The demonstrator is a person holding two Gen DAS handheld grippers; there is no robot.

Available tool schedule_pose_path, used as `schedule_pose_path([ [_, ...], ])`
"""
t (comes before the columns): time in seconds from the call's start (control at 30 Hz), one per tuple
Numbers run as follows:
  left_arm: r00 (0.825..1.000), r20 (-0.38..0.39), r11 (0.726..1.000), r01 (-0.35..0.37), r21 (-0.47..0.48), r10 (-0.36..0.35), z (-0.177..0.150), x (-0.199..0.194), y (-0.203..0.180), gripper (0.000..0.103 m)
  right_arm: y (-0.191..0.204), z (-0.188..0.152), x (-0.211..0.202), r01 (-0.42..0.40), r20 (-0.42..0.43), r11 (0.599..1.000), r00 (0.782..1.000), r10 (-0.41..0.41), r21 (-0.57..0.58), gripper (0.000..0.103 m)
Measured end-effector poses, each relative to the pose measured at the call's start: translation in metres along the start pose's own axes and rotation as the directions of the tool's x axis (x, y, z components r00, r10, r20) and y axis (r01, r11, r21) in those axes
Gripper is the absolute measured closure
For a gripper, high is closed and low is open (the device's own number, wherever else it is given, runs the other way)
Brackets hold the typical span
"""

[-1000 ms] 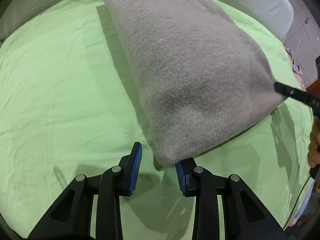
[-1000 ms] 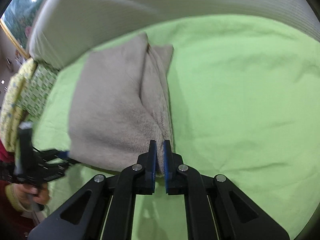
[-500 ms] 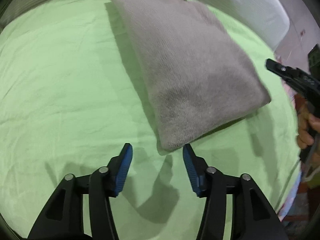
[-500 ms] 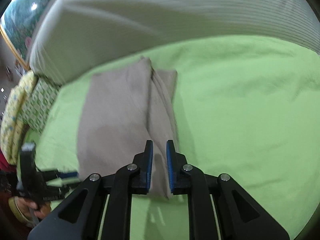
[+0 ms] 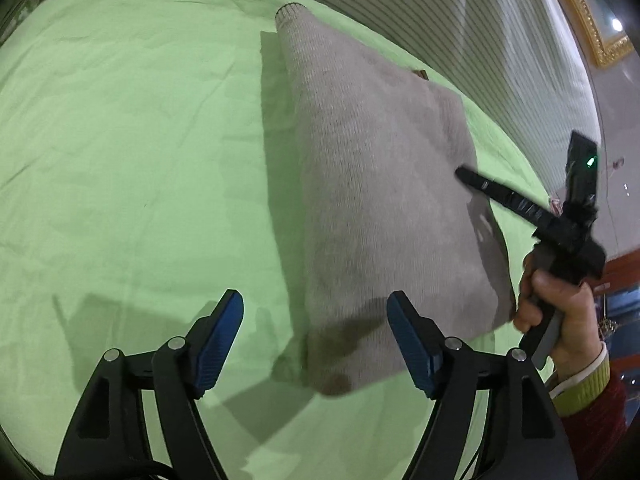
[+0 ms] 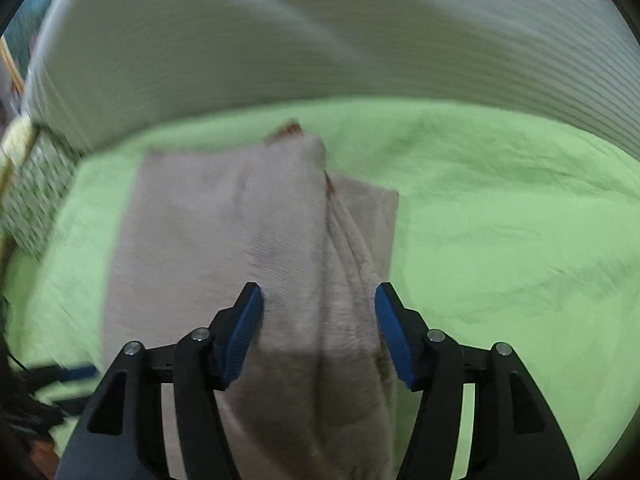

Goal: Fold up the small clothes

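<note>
- On the green bed sheet (image 5: pixel 132 152) we see a folded grey sweater (image 5: pixel 380 184), flat and near the striped headboard (image 6: pixel 320 32).
- Our left tongs (image 5: pixel 314 340) are spread wide and grasp nothing; the sweater's near corner shows between the blue pads (image 5: pixel 218 338), contact unclear.
- Our right tongs (image 6: pixel 318 330) are likewise released, hovering over the sweater's folded edge.
- From the left wrist view, our right hand (image 5: pixel 560 308) grips its tool beside the sweater's far side.

folded grey knit garment (image 5: pixel 384 184) lies on green sheet (image 5: pixel 132 152). left gripper (image 5: pixel 316 336) spread wide at its near corner; right gripper (image 5: pixel 464 172) over far edge.
</note>
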State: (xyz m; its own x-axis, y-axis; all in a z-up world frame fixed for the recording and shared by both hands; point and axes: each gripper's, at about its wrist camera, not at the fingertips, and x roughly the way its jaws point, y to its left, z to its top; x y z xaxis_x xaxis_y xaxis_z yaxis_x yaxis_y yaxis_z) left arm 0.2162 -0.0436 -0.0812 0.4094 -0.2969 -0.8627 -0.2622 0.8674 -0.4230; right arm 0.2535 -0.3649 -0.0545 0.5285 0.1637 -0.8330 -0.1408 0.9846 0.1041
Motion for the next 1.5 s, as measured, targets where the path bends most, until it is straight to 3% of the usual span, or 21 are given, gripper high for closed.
schedule_pose_path([
  [0.07,1.0,-0.003,1.0,0.01,-0.01,-0.01,0.004,0.008,-0.001,0.027,-0.009,0.0,0.005,0.007,-0.004,1.0,1.0,-0.007,-0.001,0.043],
  [0.2,1.0,0.007,1.0,0.019,-0.025,-0.019,0.011,0.021,-0.004,0.022,-0.027,0.0,0.006,-0.053,-0.002,0.995,0.999,0.054,0.079,0.043],
  [0.3,1.0,0.009,0.999,0.028,-0.038,-0.028,0.014,0.032,-0.001,0.018,-0.034,-0.006,0.002,-0.153,-0.005,0.975,0.988,0.156,0.162,0.043],
  [0.43,0.999,0.014,0.996,0.048,-0.069,-0.047,0.028,0.045,0.002,0.016,-0.047,-0.016,0.0,-0.228,0.008,0.946,0.973,0.233,0.231,0.043],
  [0.63,0.996,0.0,0.99,0.083,-0.118,-0.084,0.037,0.065,0.008,0.016,-0.053,-0.021,0.007,-0.257,0.007,0.927,0.964,0.265,0.274,0.043],
  [0.67,0.995,0.006,0.989,0.096,-0.117,-0.096,0.035,0.063,0.009,0.024,-0.05,-0.021,0.009,-0.264,0.006,0.924,0.962,0.273,0.279,0.044],
  [0.7,0.992,0.012,0.986,0.123,-0.111,-0.122,0.036,0.063,0.007,0.042,-0.048,-0.02,0.011,-0.277,0.0,0.92,0.957,0.289,0.278,0.053],
  [0.73,0.989,0.011,0.983,0.15,-0.104,-0.15,0.036,0.064,0.005,0.044,-0.048,-0.016,0.014,-0.284,-0.003,0.915,0.955,0.297,0.285,0.06],
  [0.83,0.992,0.026,0.99,0.126,-0.065,-0.125,0.034,0.06,-0.001,0.054,-0.047,-0.012,0.014,-0.308,0.008,0.899,0.947,0.322,0.311,0.071],
  [0.9,0.99,0.037,0.989,0.139,-0.059,-0.137,0.031,0.054,0.0,0.064,-0.042,-0.013,0.006,-0.317,0.032,0.898,0.946,0.323,0.304,0.073],
  [0.97,0.987,0.043,0.985,0.158,-0.063,-0.156,0.029,0.048,0.003,0.067,-0.033,-0.014,-0.004,-0.339,0.065,0.892,0.94,0.335,0.298,0.074],
  [1.17,0.982,0.113,0.986,0.16,-0.044,-0.154,0.014,-0.002,0.014,0.069,0.004,-0.021,-0.03,-0.416,0.107,0.863,0.909,0.402,0.286,0.075],
  [1.23,0.978,0.14,0.985,0.163,-0.054,-0.154,0.008,-0.024,0.026,0.07,0.018,-0.024,-0.037,-0.449,0.115,0.849,0.893,0.434,0.278,0.075],
  [1.37,0.974,0.182,0.987,0.15,-0.064,-0.136,-0.009,-0.069,0.055,0.07,0.056,-0.032,-0.045,-0.54,0.136,0.792,0.841,0.524,0.284,0.075],
  [1.5,0.972,0.213,0.989,0.116,-0.087,-0.095,-0.03,-0.11,0.086,0.07,0.101,-0.036,-0.046,-0.587,0.122,0.771,0.808,0.576,0.247,0.075],
])
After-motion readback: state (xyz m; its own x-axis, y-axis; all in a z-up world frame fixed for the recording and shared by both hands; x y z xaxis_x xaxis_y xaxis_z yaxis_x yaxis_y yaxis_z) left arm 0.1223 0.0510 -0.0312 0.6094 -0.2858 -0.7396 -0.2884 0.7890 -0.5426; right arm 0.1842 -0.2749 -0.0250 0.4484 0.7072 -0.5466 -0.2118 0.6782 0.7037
